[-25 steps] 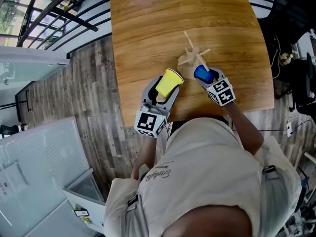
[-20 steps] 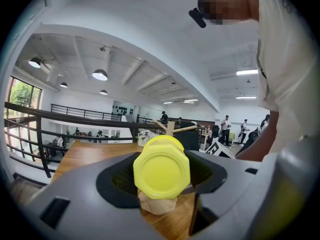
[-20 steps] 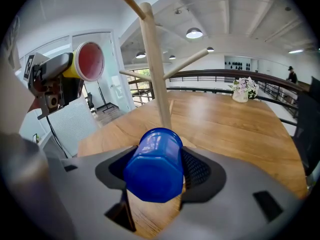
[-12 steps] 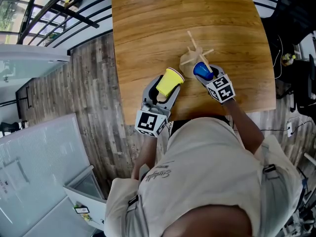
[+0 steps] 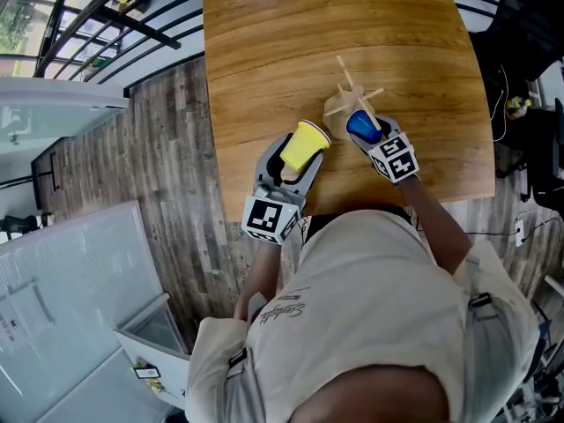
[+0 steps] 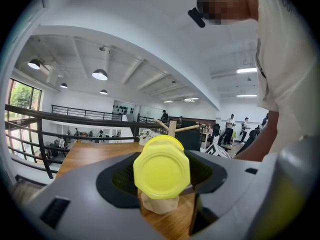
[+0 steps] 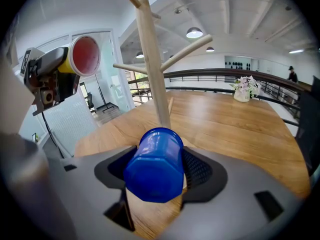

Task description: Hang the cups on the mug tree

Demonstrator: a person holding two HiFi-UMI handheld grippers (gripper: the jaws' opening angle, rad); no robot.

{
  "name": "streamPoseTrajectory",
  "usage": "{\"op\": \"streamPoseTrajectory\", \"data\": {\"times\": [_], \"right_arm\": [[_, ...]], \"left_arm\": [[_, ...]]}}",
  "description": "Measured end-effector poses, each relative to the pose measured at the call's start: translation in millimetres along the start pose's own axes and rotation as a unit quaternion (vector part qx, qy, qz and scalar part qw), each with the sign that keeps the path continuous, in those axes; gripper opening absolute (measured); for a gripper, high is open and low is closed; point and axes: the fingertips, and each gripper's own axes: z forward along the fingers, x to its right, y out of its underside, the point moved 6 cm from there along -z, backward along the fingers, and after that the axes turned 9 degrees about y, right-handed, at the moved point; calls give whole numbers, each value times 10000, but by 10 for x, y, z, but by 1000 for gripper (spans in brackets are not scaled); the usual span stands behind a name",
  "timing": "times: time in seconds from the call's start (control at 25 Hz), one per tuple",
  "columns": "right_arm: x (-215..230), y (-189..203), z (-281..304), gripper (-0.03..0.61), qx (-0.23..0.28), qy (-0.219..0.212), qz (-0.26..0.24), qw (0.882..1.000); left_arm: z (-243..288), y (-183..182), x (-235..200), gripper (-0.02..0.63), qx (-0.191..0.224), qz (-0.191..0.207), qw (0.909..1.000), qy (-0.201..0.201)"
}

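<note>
A yellow cup (image 5: 302, 144) lies sideways in my left gripper (image 5: 293, 164), which is shut on it above the table's near edge. In the left gripper view its yellow base (image 6: 161, 168) faces the camera. A blue cup (image 5: 362, 128) sits between the jaws of my right gripper (image 5: 371, 139), right against the wooden mug tree (image 5: 351, 95). Those jaws have just been opening slightly, and the pads still touch the blue cup (image 7: 154, 166). The tree's trunk (image 7: 152, 64) rises directly behind it. One peg crosses over the cup in the head view. The handle is hidden.
The wooden table (image 5: 282, 51) ends just under both grippers. A small vase of flowers (image 7: 243, 90) stands at its far edge. Dark railings (image 5: 106, 25) and plank floor lie to the left, and a white cabinet (image 5: 70, 298) is at the lower left.
The right gripper with the blue cup has edged slightly toward the mug tree's trunk. The left gripper and the yellow cup have stayed in place.
</note>
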Motion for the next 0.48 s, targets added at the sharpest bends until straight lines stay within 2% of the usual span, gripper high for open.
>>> {"op": "streamPoseTrajectory", "data": {"times": [0.08,0.2,0.48], "right_arm": [[-12,7,-12,303,39,-45,-31,10000],[-40,8,-62,314,135,-45,-90,9999],[-61,-119,-328,301,565,16,-192,9982]], "left_arm": [[-8,1,13,273,-21,21,10000,-3],[-30,32,29,273,-73,23,10000,-9],[-80,19,51,273,-23,37,10000,-31]]}}
